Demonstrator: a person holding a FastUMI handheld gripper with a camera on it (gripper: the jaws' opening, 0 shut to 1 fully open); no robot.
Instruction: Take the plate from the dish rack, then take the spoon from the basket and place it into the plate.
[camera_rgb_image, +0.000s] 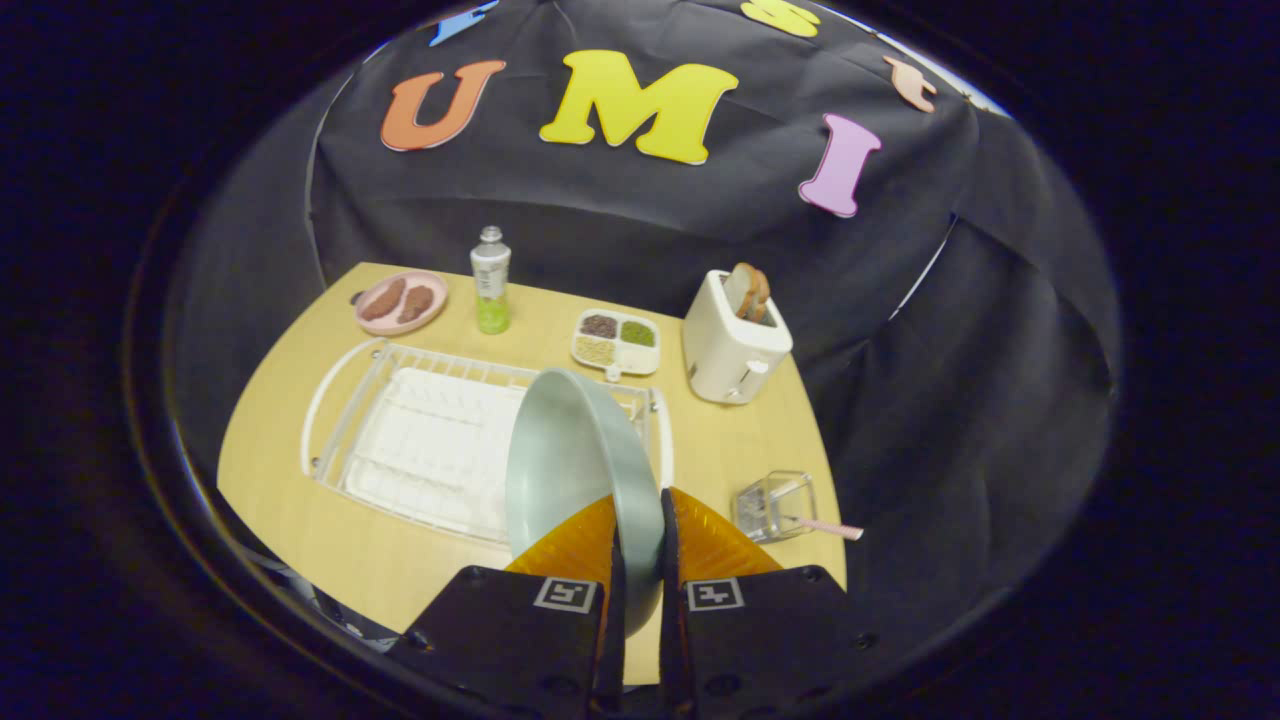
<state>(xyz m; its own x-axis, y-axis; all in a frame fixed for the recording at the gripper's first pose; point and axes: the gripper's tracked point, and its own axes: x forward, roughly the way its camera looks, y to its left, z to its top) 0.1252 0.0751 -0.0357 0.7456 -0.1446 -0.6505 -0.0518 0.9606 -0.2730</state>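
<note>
At the bottom centre of the frame, the claw (640, 545) pinches the rim of the grey-green plate (570, 460), one finger on each face, holding it on edge over the right end of the white dish rack (420, 440). Right of the fingers, on the counter (300, 540), a clear basket (775, 503) holds the pink-handled spoon (825, 527). Farther back stand a toaster (730, 345), a divided tray (616, 340), a bottle (490, 280) and a pink dish (400, 302).

We see the pale grey-green plate (570, 460) held on edge above the white wire dish rack (420, 440), and the pink-handled spoon (825, 527) lying in the clear basket (772, 503) nearby.
</note>
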